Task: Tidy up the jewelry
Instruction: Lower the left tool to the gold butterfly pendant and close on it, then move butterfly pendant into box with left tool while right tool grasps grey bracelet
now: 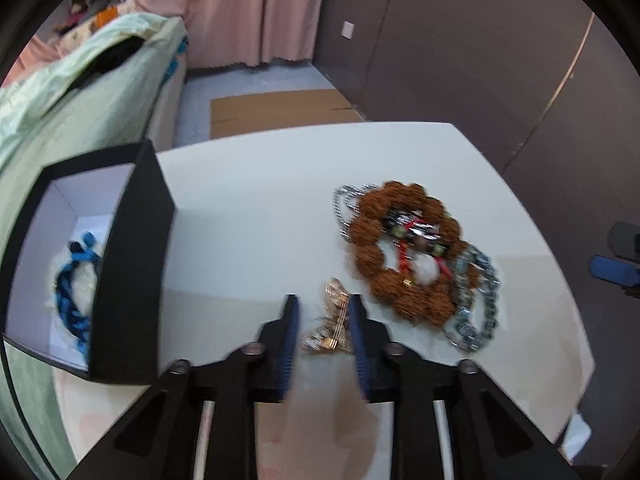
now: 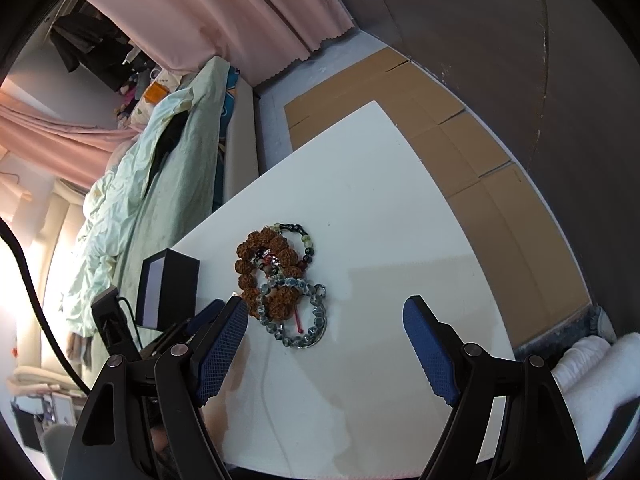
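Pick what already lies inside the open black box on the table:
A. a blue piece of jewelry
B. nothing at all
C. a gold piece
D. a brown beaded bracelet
A: in the left wrist view a blue piece of jewelry lies on the pale floor of the open black box, while the brown beaded bracelet and the gold piece are out on the white table.

Both fisheye views curved hard toward black rims. The left wrist picture was motion-blurred, smearing the bracelets point(image 1: 416, 256) and gold piece point(image 1: 332, 320). The right wrist picture stayed sharp, with window glare blown out at nine o'clock and soft shadows on the bench point(image 2: 380, 200).
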### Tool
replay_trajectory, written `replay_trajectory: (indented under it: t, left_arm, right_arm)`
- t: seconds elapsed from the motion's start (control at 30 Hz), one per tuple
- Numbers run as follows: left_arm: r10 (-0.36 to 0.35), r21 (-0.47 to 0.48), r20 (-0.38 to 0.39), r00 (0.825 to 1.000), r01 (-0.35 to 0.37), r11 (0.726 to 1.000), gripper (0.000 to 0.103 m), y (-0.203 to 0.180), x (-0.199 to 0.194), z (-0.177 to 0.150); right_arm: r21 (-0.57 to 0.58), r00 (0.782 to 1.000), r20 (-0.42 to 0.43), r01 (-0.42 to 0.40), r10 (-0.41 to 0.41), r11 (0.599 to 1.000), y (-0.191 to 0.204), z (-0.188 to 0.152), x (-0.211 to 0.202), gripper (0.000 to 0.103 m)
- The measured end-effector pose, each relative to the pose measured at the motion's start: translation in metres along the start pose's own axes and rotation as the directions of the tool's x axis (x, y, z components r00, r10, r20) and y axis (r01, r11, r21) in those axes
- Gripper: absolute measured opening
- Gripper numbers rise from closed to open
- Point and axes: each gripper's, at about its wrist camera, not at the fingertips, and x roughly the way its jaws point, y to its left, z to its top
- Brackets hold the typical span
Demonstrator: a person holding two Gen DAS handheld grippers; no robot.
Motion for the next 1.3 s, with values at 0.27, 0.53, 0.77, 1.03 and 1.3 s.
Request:
replay_trajectory:
  t: [0.27,0.53,0.77,1.03,1.3]
  left_arm:
    - [-0.021,-0.018,0.002,1.0,0.021,1.0,0.013,0.002,-0.01,-0.005]
    - [-0.045,-0.041,0.053,0.998,0.048,0.998,0.013,0.007,-0.04,-0.004]
    - [-0.054,-0.058,0.102,0.993,0.06,0.996,0.013,0.017,-0.068,-0.004]
    - [-0.059,-0.084,0.138,0.989,0.071,0.994,0.013,0.03,-0.089,-0.002]
    - [-0.048,-0.106,0.152,0.987,0.065,0.992,0.013,0.041,-0.098,-0.004]
  right_arm:
    - [-0.029,1.0,-0.021,0.006,-0.006,1.0,0.007,-0.006,0.005,0.081]
    - [-0.084,0.998,-0.037,0.044,-0.048,0.995,0.022,-0.011,0.024,0.08]
    - [-0.134,0.994,-0.051,0.084,-0.092,0.987,0.029,-0.007,0.048,0.051]
    - [-0.228,0.978,-0.061,0.182,-0.201,0.957,0.039,-0.006,0.074,0.038]
    - [-0.3,0.96,-0.035,0.256,-0.279,0.919,0.05,-0.008,0.085,0.026]
